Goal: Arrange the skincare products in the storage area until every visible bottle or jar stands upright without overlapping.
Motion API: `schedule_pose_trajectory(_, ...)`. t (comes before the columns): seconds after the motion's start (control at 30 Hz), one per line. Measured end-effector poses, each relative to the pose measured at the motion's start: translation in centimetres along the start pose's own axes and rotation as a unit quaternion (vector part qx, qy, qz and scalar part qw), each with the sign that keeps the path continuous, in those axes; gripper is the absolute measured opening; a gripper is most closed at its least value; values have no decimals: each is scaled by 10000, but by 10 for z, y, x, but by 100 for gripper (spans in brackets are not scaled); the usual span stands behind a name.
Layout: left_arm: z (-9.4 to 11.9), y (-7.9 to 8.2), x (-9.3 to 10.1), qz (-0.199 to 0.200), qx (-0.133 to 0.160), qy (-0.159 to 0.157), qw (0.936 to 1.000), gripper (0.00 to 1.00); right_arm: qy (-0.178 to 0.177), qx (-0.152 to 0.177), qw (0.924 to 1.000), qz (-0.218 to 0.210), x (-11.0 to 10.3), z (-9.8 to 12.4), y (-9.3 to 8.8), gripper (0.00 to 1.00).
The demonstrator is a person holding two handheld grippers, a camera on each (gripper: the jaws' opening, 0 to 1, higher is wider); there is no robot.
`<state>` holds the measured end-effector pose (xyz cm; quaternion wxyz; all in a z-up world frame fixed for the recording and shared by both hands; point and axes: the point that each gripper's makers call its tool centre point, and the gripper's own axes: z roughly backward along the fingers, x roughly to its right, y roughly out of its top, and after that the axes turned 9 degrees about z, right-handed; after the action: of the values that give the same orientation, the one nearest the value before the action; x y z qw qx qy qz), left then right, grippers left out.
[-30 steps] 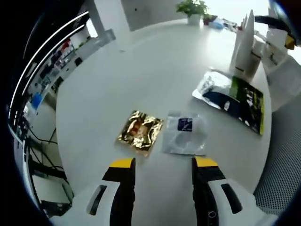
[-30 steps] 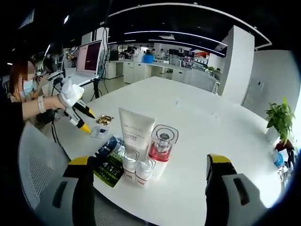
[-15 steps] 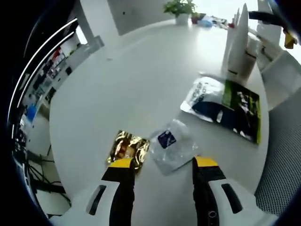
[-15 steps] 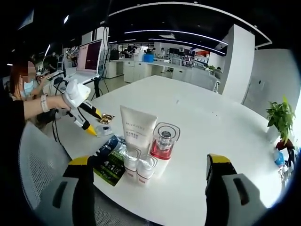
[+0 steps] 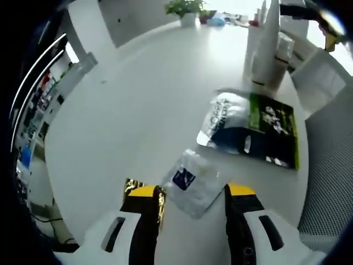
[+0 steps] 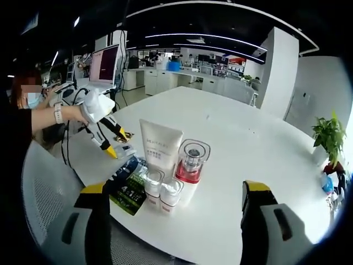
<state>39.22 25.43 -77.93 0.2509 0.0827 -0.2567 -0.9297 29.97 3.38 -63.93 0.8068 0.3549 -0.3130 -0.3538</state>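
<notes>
Our left gripper [image 5: 189,193] has come down since a second ago: jaws spread, the clear sachet [image 5: 191,183] now between their tips, the gold sachet [image 5: 144,193] half hidden behind the left jaw. Green-and-blue packet [image 5: 251,127] flat beyond. Right gripper [image 6: 175,194] spread, holding nothing. White tube [image 6: 159,150], red-based bottle [image 6: 190,165], two small jars [image 6: 161,189] upright, clustered on the white table [image 6: 248,149].

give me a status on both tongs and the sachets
Left tongs open, straddling the clear sachet, not closed on it. Gold sachet under the left jaw. Right tongs open, empty, hanging behind the upright tube and bottles.
</notes>
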Motion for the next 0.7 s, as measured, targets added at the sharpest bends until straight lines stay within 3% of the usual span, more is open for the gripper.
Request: schedule_pose_trajectory(0.7,-16,12,-3,-134,-377,-628,9972,49,69,-94,9999,-15,1,-3,-5,99)
